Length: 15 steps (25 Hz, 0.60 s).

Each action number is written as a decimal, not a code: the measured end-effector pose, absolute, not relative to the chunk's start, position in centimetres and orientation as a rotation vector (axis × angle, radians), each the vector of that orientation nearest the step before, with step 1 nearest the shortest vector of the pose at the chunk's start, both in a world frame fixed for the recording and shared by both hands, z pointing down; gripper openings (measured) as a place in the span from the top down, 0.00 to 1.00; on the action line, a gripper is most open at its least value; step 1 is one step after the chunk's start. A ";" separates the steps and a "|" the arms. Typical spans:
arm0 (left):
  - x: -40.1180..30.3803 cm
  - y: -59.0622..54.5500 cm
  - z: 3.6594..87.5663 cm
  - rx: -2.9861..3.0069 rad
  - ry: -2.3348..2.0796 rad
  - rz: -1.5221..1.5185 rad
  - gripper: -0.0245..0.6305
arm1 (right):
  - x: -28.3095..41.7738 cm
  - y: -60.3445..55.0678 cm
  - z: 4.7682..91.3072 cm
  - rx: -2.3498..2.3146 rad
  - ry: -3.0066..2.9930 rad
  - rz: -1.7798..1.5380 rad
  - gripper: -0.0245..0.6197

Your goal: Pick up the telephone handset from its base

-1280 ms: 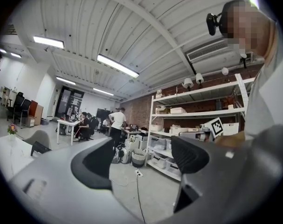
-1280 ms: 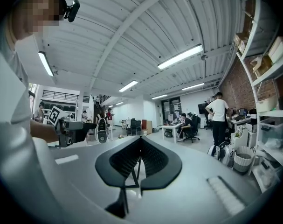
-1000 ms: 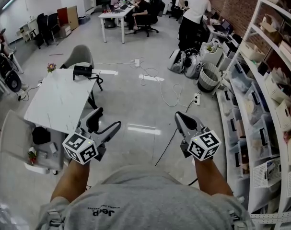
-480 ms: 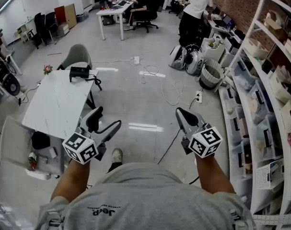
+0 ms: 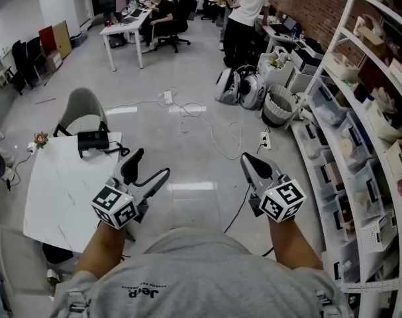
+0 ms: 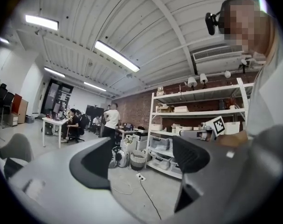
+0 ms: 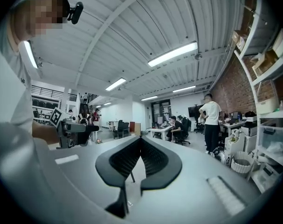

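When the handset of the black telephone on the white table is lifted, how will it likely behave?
The black telephone looks like hard plastic, so its handset is probably stiff and light. A dark cord trails from it at the white marble table's edge, so lifting may tug the base toward that edge.

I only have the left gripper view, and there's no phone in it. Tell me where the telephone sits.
Observer: In the head view the telephone sits on the far corner of the white table, ahead and to the left of the left tool.
Operator: Report whether the handset is on its base.
Observer: It's too small to separate the handset from the base. It reads as one dark unit, and neither tool touches it.
Operator: Give me the right tool's state.
Observer: The right gripper view shows the right tool shut, jaws together with nothing between them.
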<state>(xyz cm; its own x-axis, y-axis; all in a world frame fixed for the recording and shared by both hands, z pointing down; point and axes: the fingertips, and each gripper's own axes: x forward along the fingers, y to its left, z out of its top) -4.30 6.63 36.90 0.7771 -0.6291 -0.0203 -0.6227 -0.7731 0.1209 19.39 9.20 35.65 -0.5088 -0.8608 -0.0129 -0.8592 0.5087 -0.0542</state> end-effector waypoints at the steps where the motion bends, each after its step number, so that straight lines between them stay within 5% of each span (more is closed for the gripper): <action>1: -5.0 4.6 36.6 2.873 -0.986 -0.085 0.30 | 18.4 7.5 35.3 -1.552 2.683 -0.057 0.95; 15: -11.0 -14.4 36.8 2.863 -0.866 -0.085 0.30 | 12.3 -10.4 35.6 -1.653 2.657 -0.114 0.95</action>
